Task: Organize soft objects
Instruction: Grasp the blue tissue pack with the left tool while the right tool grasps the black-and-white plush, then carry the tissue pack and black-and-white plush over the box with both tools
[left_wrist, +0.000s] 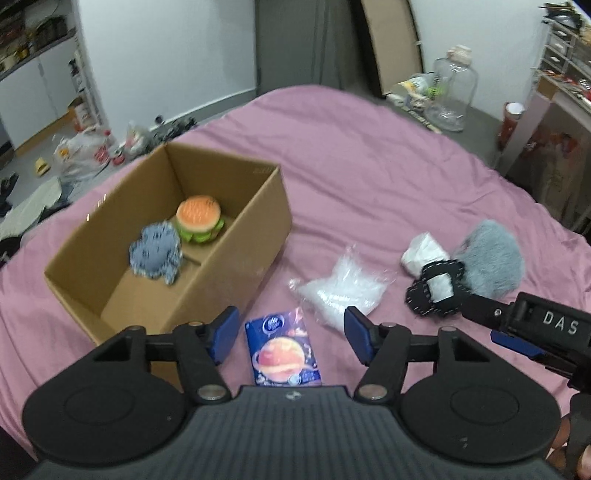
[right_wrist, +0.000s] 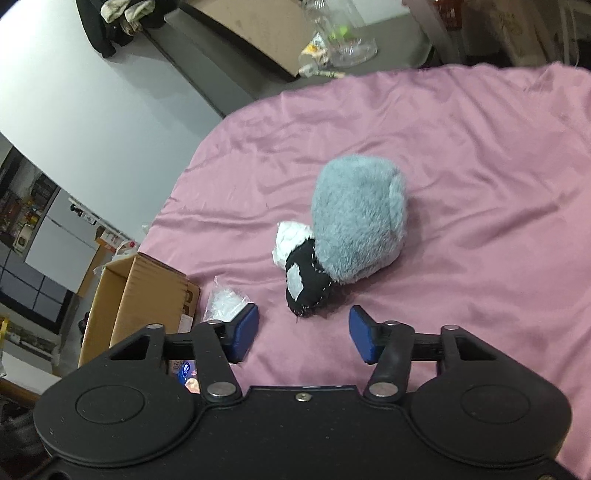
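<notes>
Both grippers (left_wrist: 291, 334) (right_wrist: 303, 334) are held open, empty; the plush (right_wrist: 356, 221) looks light, squishy, best pinched mid-body.

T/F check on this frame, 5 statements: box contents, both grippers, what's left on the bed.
1. The burger plush sits inside the cardboard box. True.
2. The left gripper is clamped on the blue tissue pack. False: its jaws are open, and the pack lies on the pink sheet between them.
3. The grey furry plush is already in the box. False: it lies on the sheet, ahead of the right gripper.
4. The right gripper is open and holds nothing. True.
5. A clear plastic bag lies on the sheet outside the box. True.
</notes>
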